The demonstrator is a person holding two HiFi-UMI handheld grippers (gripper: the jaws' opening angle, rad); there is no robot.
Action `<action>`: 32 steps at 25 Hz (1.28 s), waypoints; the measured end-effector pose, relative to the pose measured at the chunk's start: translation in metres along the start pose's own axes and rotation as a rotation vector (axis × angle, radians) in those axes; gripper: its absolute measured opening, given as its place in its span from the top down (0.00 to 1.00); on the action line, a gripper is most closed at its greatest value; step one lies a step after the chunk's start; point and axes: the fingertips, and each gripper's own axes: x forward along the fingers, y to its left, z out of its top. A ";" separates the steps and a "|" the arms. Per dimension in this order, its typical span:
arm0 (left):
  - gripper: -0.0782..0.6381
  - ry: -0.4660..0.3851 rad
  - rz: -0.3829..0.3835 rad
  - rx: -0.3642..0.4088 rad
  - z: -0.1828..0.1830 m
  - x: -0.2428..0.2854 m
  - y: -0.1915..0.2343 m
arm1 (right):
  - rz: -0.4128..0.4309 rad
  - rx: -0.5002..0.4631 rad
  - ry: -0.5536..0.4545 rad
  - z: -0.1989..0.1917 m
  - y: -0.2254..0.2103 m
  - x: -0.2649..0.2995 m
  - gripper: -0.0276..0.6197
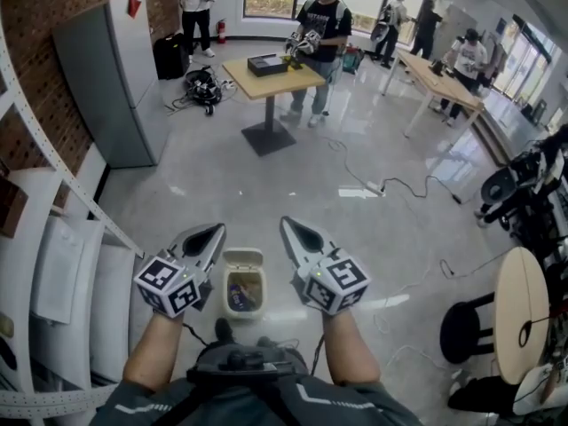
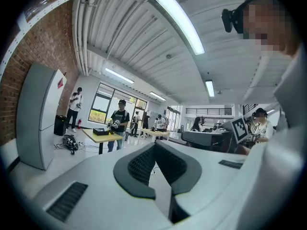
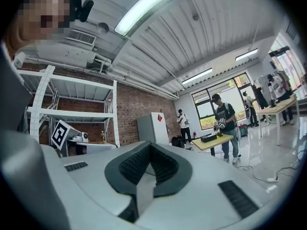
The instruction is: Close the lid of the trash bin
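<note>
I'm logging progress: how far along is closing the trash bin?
Nothing looks done: the trash bin on the floor is open, rubbish showing inside. In hand: nothing; the left gripper and right gripper are held up clear of it, jaws together and empty. Left: reach down and close the lid.

Glossy floor [image 1: 266, 193]; rough brick wall [image 1: 53, 7] at ten o'clock; smooth plastic trash bin [image 1: 243, 259]; wooden tabletop [image 1: 286, 80] at twelve o'clock.

Lab-style workroom: brick wall [image 1: 53, 3], metal shelving [image 3: 76, 82], wooden work table [image 1: 271, 78], floor cables [image 1: 202, 85], other gripper operators [image 1: 318, 25].
</note>
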 end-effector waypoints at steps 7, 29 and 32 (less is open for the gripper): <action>0.89 -0.023 -0.024 -0.023 0.009 0.013 0.045 | -0.037 -0.013 0.018 0.001 -0.009 0.037 0.94; 0.89 0.173 0.056 -0.126 -0.082 0.070 0.150 | -0.104 0.094 0.244 -0.104 -0.085 0.117 0.94; 0.89 0.204 0.077 -0.142 -0.101 0.088 0.165 | -0.101 0.123 0.283 -0.127 -0.102 0.126 0.94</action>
